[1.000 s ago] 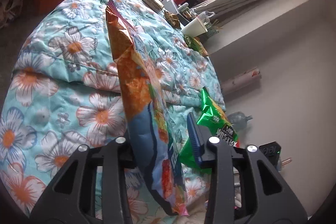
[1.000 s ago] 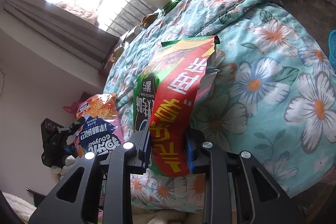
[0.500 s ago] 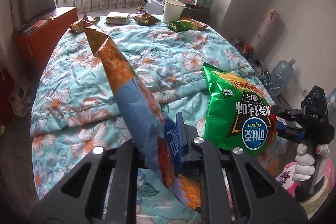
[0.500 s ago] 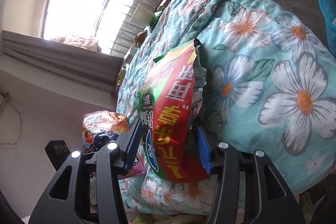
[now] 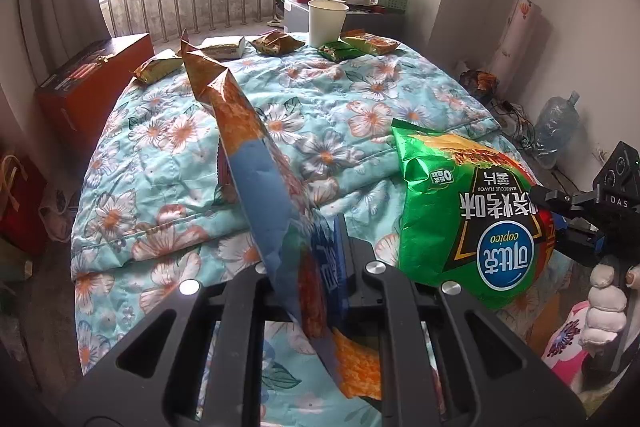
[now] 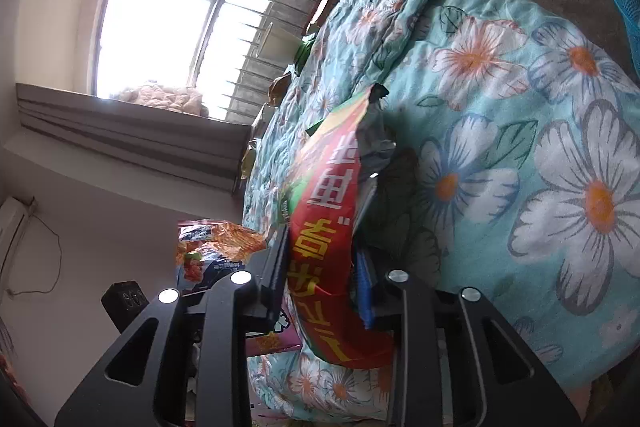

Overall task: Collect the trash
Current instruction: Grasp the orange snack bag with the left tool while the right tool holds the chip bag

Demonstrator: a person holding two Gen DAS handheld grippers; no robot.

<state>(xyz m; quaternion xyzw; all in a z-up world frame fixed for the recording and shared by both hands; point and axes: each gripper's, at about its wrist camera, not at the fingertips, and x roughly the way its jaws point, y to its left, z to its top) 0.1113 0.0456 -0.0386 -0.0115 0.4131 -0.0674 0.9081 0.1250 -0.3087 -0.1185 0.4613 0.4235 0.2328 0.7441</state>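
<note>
Trash here is mostly crinkly foil snack bags on a bed (image 5: 168, 163) with a quilted teal floral cover, puffy and rumpled. Going left to right in the left wrist view: along the far edge of the bed sit a few small gold and brown wrappers (image 5: 158, 69), a flat boxy packet (image 5: 224, 47), then a tall white paper cup (image 5: 327, 21) standing upright with green and orange packets (image 5: 360, 47) just beside it.

Nearer in, the left gripper (image 5: 312, 267) points down at the bed and its fingers are clamped on the bottom end of a long orange and blue chip bag (image 5: 256, 167). That bag sticks up stiffly, its top creased and pointy. The jaws have just been closing, with this bag between them.

Right of it hangs a glossy green chip bag (image 5: 460, 211) over the near right corner of the bed, pinched by the right gripper (image 5: 560, 219), which a white-gloved hand (image 5: 604, 303) holds from below.

In the right wrist view the camera is rolled sideways, and those fingers (image 6: 276, 267) squeeze the bag's red and yellow printed side; its torn silvery top gapes open. These jaws have just been closing on it too.
</note>
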